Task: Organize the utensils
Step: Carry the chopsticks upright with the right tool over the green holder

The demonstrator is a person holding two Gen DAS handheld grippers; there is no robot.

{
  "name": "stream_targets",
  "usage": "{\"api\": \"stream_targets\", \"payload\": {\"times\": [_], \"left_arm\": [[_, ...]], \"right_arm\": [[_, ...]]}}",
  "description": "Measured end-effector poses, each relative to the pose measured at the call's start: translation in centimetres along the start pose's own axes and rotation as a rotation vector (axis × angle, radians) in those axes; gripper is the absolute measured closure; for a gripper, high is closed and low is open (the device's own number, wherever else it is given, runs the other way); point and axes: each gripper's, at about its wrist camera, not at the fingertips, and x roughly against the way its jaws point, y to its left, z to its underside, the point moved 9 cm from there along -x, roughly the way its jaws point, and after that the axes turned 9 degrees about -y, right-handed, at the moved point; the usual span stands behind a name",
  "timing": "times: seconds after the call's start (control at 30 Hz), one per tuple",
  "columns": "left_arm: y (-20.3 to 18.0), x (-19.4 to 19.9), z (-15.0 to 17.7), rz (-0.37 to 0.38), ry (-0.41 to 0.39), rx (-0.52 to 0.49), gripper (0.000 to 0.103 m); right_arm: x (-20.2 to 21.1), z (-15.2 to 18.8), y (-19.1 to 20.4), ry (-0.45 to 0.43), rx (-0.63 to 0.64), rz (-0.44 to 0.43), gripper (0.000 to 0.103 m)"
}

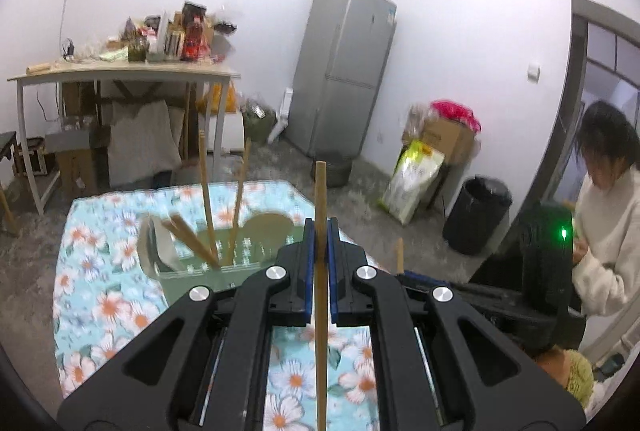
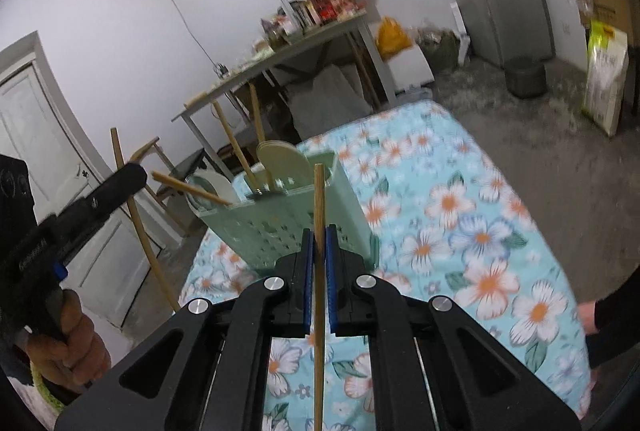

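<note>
My left gripper point(image 1: 320, 227) is shut on a wooden chopstick point(image 1: 320, 191) that stands upright between its blue pads. My right gripper point(image 2: 319, 235) is shut on a second upright chopstick point(image 2: 319, 199). Both hang above the flowered tablecloth point(image 2: 460, 215), just short of a pale green perforated utensil holder point(image 2: 280, 219) point(image 1: 240, 263). Inside the holder are several chopsticks, a wooden spatula point(image 2: 280, 159) and a white ladle. In the right wrist view the left gripper point(image 2: 134, 173) shows at the left with its chopstick point(image 2: 140, 227). The right gripper's chopstick tip point(image 1: 399, 251) peeks out in the left wrist view.
A person in a white sweater point(image 1: 608, 231) stands at the right, and another hand point(image 2: 588, 315) rests at the table's right edge. Beyond are a cluttered grey table point(image 1: 120, 71), a fridge point(image 1: 344, 71), a black bin point(image 1: 476, 215) and bags on the floor.
</note>
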Motion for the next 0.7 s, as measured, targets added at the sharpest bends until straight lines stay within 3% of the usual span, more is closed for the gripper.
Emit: {"api": "stream_targets", "payload": {"times": [0.27, 0.43, 0.57, 0.7], "left_arm": [[0.3, 0.9, -4.7, 0.001, -0.113, 0.046, 0.098], [0.6, 1.6, -9.2, 0.012, -0.224, 0.081, 0.098], [1.2, 1.8, -12.6, 0.033, -0.322, 0.168, 0.098], [1.1, 0.7, -14.4, -0.002, -0.367, 0.159, 0.098]], "right_arm": [[0.9, -2.2, 0.7, -0.06, 0.033, -0.006, 0.097], [1.2, -3.8, 0.9, -0.083, 0.054, -0.002, 0.097], [1.4, -4.6, 1.1, -0.103, 0.056, -0.019, 0.097], [1.2, -4.5, 1.4, -0.1, 0.051, -0.041, 0.097]]}}
